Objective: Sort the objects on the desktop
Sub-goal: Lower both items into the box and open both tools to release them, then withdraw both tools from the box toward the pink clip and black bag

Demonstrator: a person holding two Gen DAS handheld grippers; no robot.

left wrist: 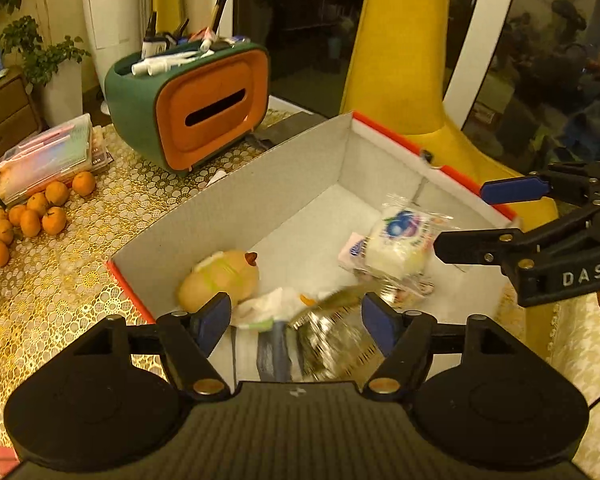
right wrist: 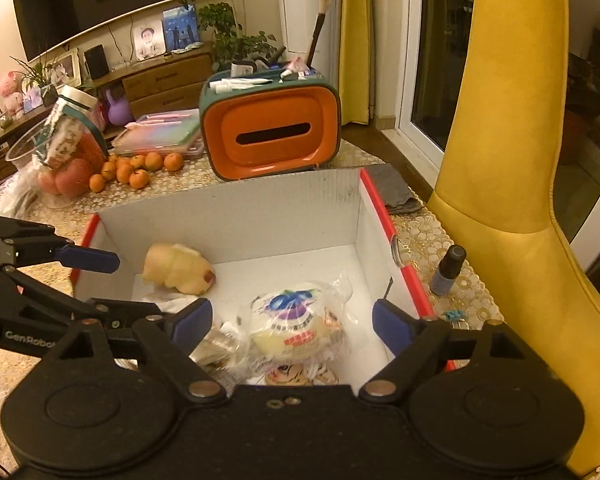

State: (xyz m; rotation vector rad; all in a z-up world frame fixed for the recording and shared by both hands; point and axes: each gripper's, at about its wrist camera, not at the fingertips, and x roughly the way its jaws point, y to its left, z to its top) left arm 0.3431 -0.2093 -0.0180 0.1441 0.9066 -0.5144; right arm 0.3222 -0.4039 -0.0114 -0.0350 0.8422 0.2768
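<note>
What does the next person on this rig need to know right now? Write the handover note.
Left gripper: fingers open, nothing held, over the near end of the box.
Right gripper: fingers open, nothing held, over the box too.
In the box: plush toy, wrapped bun, a shiny crinkly packet, a white tissue pack and some smaller bits underneath that I cannot make out.
Done: those items are in the box.
Left: small blue bottle stands on the table right of the box, a tiny blue item beside it. Oranges and the organiser look untouched.
</note>
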